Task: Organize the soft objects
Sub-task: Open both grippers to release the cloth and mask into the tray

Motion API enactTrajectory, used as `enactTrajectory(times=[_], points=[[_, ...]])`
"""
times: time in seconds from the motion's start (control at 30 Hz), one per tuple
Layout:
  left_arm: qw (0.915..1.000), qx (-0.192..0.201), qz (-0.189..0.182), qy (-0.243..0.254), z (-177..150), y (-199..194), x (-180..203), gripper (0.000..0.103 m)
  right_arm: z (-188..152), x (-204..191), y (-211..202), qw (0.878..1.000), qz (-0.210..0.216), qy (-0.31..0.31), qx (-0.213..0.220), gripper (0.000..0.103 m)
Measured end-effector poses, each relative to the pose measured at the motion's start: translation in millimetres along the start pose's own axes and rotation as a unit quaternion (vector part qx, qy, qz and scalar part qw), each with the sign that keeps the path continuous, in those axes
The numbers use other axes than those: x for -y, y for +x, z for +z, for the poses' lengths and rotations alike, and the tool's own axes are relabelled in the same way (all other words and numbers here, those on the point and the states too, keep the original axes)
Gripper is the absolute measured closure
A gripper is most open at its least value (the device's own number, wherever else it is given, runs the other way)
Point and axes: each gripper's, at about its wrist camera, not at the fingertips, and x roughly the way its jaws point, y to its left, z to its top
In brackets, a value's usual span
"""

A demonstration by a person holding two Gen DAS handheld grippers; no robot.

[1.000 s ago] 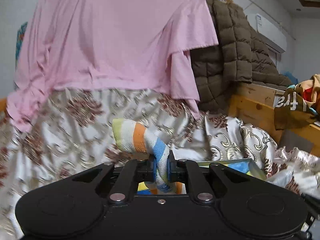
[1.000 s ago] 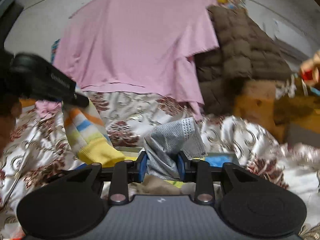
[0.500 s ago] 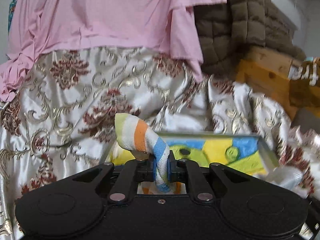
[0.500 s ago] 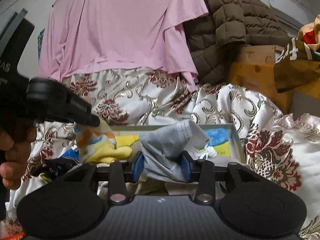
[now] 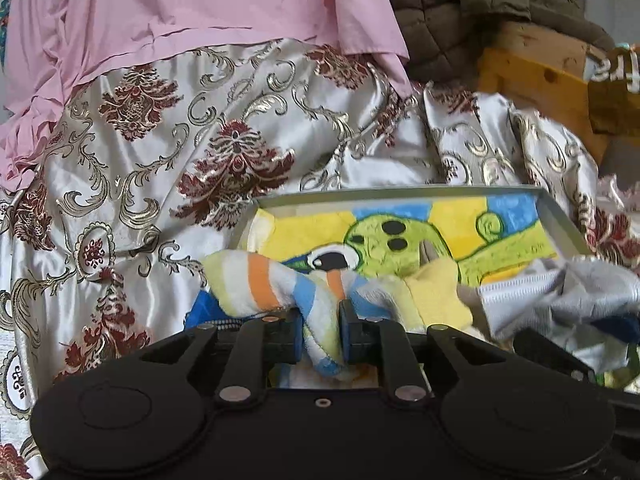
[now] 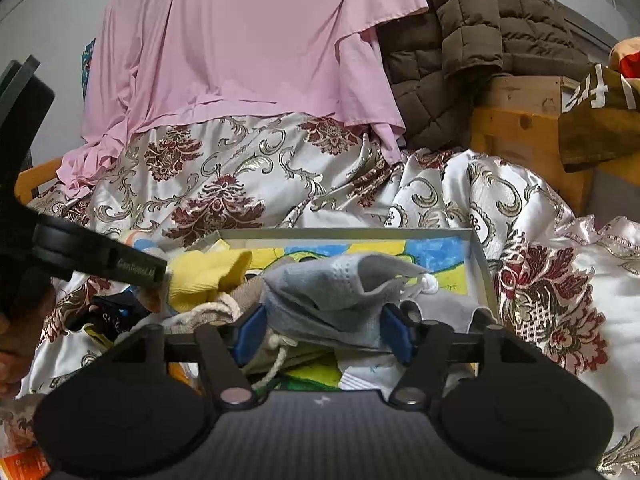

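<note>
Left wrist view: the left tool (image 5: 320,334) pinches a striped sock (image 5: 276,288) at 6 o'clock, over the tray (image 5: 400,192) (painted yellow, green and blue).

Right wrist view: the right tool (image 6: 324,332) is spread around a grey mask (image 6: 340,292), which lies in the tray (image 6: 478,256) at 6 o'clock; a yellow cloth (image 6: 204,276) sits at 9 o'clock.

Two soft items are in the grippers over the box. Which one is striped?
The striped sock, pinched in the left gripper: orange, blue and yellow bands on white. The right gripper has the plain grey sock, with no stripes, between its open fingers.
</note>
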Motion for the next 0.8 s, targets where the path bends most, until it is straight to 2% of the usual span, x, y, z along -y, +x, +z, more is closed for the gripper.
enactTrajectory(times=[0.17,0.23,0.4,0.53,0.67,0.73,0.8], points=[[1.0000,-0.005,-0.003,-0.004,-5,-7,1,0.082,-2,1,-6,1.000,0.003,0.000,-0.009,0.022],[0.9999,-0.004,-0.005,-0.010,-6,-12,-1,0.075,-3,0,-9,1.000,0.004,0.003,-0.011,0.018],[0.9993,-0.008,-0.011,-0.034,-15,-19,-11,0.069,-6,0,-21,1.000,0.000,0.016,-0.014,0.011],[0.9977,-0.010,-0.019,-0.064,-26,-27,-20,0.063,-9,-1,-31,1.000,-0.007,0.015,-0.017,0.008],[0.9979,-0.006,-0.021,-0.061,-36,-39,-23,0.058,-13,0,-41,0.999,-0.003,0.030,-0.023,0.007],[0.9980,-0.002,-0.027,-0.058,-40,-47,-23,0.048,-15,1,-47,0.999,-0.001,0.041,-0.023,0.007],[0.9980,0.004,-0.032,-0.055,-43,-55,-23,0.046,-16,1,-54,0.999,-0.001,0.046,-0.021,0.006]])
